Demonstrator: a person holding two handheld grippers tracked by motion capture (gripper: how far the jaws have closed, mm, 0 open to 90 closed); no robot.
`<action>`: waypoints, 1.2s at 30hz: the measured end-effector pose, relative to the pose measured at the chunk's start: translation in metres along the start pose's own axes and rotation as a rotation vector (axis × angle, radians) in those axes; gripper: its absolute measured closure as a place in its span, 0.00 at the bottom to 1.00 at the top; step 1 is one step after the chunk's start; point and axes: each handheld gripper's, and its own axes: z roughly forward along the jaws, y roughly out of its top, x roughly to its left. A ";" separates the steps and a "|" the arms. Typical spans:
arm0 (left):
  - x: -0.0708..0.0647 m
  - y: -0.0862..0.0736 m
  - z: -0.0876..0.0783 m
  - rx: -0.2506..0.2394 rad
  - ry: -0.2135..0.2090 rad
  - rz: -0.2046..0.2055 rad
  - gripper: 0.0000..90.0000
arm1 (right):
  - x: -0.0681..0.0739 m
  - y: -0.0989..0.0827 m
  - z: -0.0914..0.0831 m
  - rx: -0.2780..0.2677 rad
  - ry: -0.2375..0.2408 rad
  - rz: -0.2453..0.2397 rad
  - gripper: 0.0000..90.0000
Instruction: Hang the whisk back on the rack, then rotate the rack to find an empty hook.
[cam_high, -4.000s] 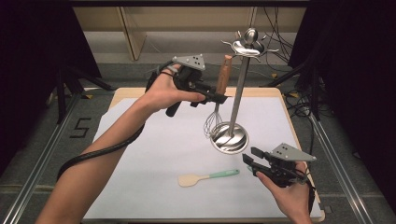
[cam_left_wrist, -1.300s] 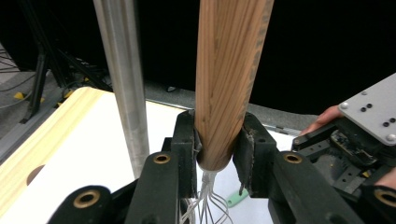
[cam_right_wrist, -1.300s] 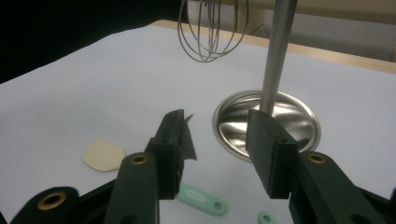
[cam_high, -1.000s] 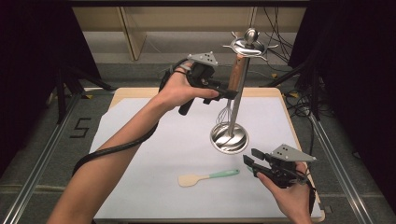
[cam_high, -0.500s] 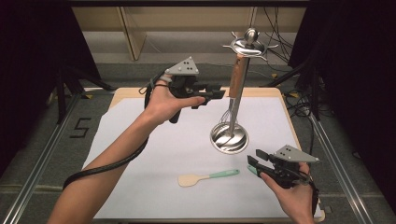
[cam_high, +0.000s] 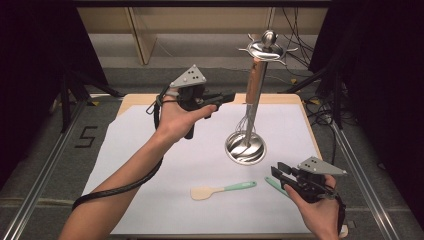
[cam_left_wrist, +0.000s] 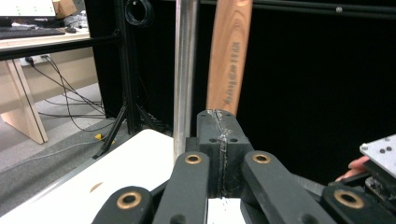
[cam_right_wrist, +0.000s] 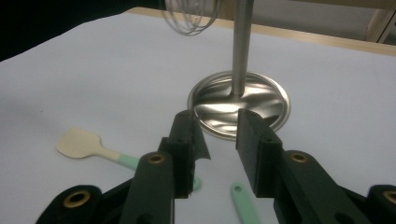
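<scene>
1. Two grippers in my hands. My left gripper (cam_high: 226, 96) is clenched on nothing, its jaws having just closed, and it hovers just left of the whisk (cam_high: 251, 92).
2. That whisk hangs by its wooden handle from the steel stand (cam_high: 246, 147) at the far right of the table (cam_high: 130, 155).
3. My right gripper (cam_high: 278, 174) is half open with nothing between its jaws, which have just been closing, near the right edge.
4. It sits just above a green handle (cam_right_wrist: 243, 201); the spatula (cam_high: 221, 190) lies to its left.
</scene>
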 end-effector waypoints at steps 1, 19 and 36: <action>0.000 0.000 0.000 -0.001 0.002 -0.003 0.99 | -0.002 0.000 -0.001 0.003 -0.012 -0.021 0.76; -0.025 0.033 0.015 -0.120 -0.047 0.016 0.99 | -0.006 0.002 0.002 -0.008 -0.001 -0.005 0.77; -0.032 0.059 0.030 -0.166 -0.015 0.037 0.99 | -0.002 0.003 -0.002 0.010 -0.007 0.007 0.77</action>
